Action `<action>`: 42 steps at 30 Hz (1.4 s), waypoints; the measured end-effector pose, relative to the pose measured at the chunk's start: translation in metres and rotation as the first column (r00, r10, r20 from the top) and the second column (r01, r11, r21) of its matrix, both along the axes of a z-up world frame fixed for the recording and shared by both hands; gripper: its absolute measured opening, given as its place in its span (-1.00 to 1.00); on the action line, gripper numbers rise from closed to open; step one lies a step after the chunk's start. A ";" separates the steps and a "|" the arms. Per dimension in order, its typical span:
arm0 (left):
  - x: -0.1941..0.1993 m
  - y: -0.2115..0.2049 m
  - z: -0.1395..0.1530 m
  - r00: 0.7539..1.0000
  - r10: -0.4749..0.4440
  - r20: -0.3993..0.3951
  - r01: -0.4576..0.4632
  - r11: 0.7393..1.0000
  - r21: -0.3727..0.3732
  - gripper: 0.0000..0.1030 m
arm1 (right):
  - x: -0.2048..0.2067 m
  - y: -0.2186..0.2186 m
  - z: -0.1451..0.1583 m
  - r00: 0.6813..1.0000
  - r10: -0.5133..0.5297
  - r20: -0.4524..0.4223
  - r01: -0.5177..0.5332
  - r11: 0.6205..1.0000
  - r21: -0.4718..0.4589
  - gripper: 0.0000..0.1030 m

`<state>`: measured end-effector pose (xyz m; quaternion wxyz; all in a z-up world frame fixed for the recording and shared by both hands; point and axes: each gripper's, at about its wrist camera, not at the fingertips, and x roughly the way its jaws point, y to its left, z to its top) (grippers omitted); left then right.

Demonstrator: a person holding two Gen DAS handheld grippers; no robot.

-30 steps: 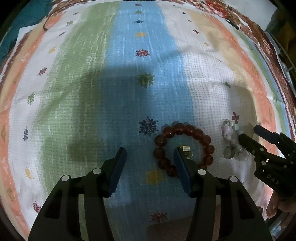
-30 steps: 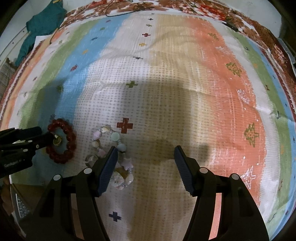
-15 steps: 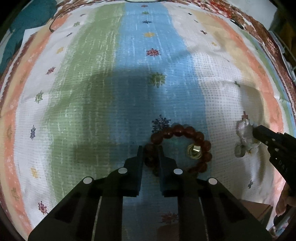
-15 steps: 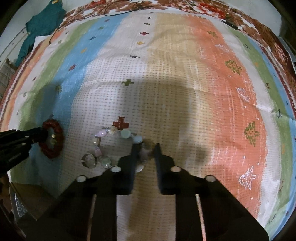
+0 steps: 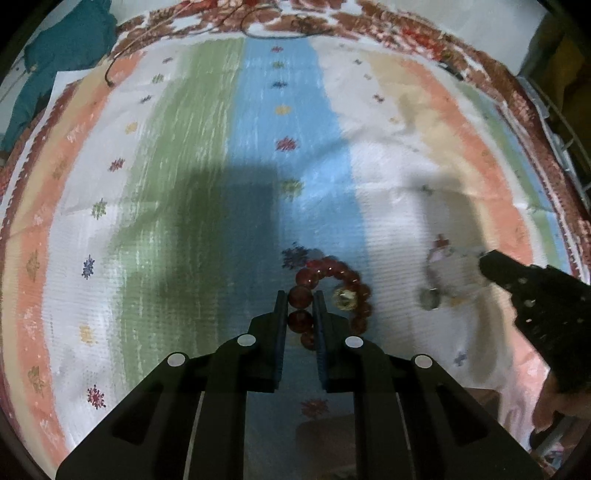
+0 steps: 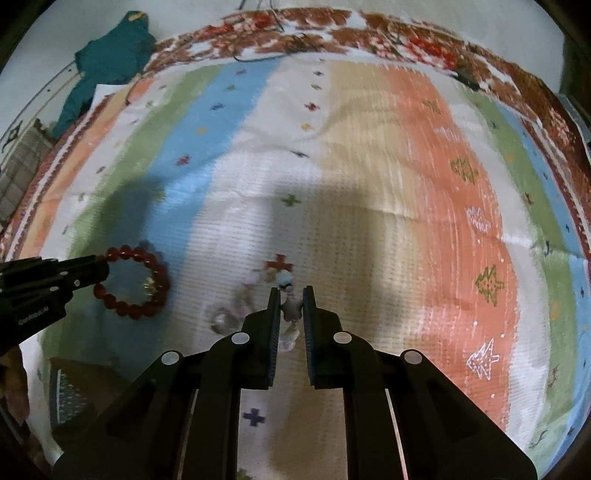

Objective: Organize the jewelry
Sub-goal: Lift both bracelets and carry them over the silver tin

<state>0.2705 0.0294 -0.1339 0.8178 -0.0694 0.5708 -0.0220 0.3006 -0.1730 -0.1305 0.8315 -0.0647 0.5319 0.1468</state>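
A red bead bracelet (image 5: 332,273) with a gold charm hangs from my left gripper (image 5: 300,297), which is shut on its beads and holds it above the striped cloth. It also shows in the right wrist view (image 6: 147,258), held by the left gripper (image 6: 101,271). My right gripper (image 6: 291,295) is shut on a pale pastel bead bracelet (image 6: 291,308), whose clear and pink beads trail to the left. In the left wrist view the pale bracelet (image 5: 434,280) is blurred beside the right gripper (image 5: 487,260).
A striped cloth (image 5: 207,155) in green, blue, white and orange covers the surface, with a red-brown patterned border (image 6: 295,26) at the back. A teal garment (image 6: 107,55) lies at the far left. A dark cable (image 5: 110,74) lies near the back edge.
Both grippers were open over the bracelets, then shut on them. Both have since lifted, with the bracelets raised off the cloth and swinging.
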 end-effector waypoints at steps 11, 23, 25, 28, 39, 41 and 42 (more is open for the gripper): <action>-0.005 -0.019 0.027 0.998 -0.028 0.058 0.030 0.999 -0.026 -0.75 | -0.014 0.000 0.026 0.999 0.005 0.048 -0.007 0.999 0.036 -0.75; -0.023 -0.021 0.048 0.996 -0.031 0.086 0.032 0.999 -0.008 -0.75 | -0.033 -0.002 0.044 0.998 -0.003 0.063 -0.001 0.998 0.058 -0.75; -0.026 -0.018 0.052 0.995 -0.031 0.094 0.034 0.999 -0.031 -0.75 | -0.036 0.000 0.049 0.998 -0.001 0.065 -0.003 0.998 0.064 -0.75; -0.031 -0.017 0.058 0.994 -0.032 0.108 0.035 0.999 -0.028 -0.75 | -0.042 0.003 0.054 0.997 0.009 0.074 -0.013 0.998 0.063 -0.75; -0.047 -0.022 0.075 0.989 -0.041 0.143 0.045 0.999 -0.021 -0.75 | -0.060 0.013 0.068 0.993 0.034 0.114 -0.040 0.998 0.048 -0.75; -0.050 -0.023 0.077 0.988 -0.043 0.148 0.047 0.999 -0.023 -0.75 | -0.063 0.015 0.071 0.992 0.038 0.119 -0.044 0.998 0.047 -0.75; -0.052 -0.024 0.079 0.988 -0.044 0.150 0.048 0.999 -0.026 -0.75 | -0.065 0.015 0.073 0.992 0.040 0.124 -0.046 0.998 0.048 -0.75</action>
